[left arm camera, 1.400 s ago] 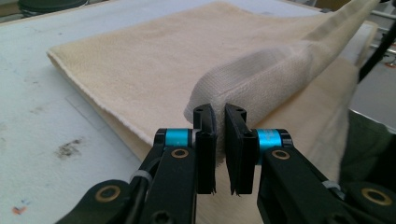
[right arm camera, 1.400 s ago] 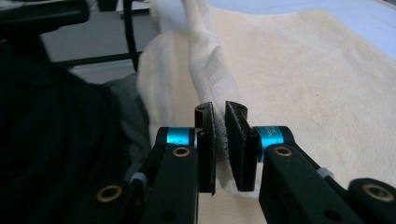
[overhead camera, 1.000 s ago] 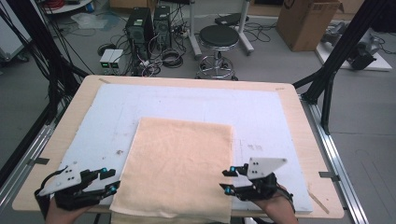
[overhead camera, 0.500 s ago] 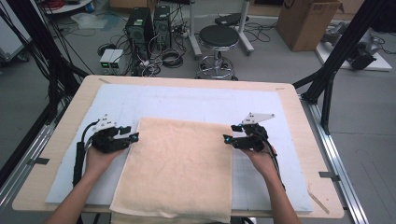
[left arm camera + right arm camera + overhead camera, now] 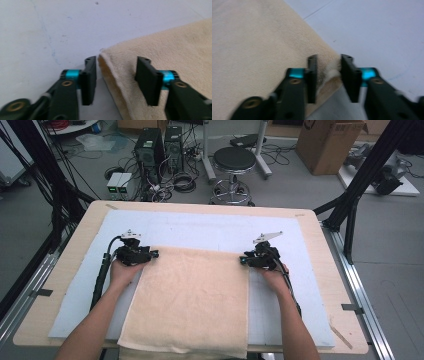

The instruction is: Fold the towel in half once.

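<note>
Figure: grasping the far corners of the towel (image 5: 192, 302). The towel, a pale peach cloth, lies flat on the white mat (image 5: 200, 227) that covers the counter (image 5: 87, 222), its near edge hanging over the counter's front rim. All places below are given relative to the towel.

Your left hand-held gripper (image 5: 152, 254) sits at the towel's far left corner. In the left gripper view (image 5: 116, 75) its jaws have just been closing, yet they stand spread: one jaw is on the mat just beside the towel's rolled edge, the other over the cloth, and neither pad presses on it.

Your right hand-held gripper (image 5: 243, 260) sits at the far right corner. In the right gripper view (image 5: 328, 75) its jaws have also just been closing. The corner's fuzzy hem bunches up between them; the gap is narrow, but it cannot be told whether the pads bite the cloth.

Step in hand, as judged: taking hold of both far corners, apparently to begin a fold. The next move calls for you to close both pairs of jaws fully on the hem, the left one first scooping under the edge. Then lift both corners together and level, so that the cloth does not skew.
</note>
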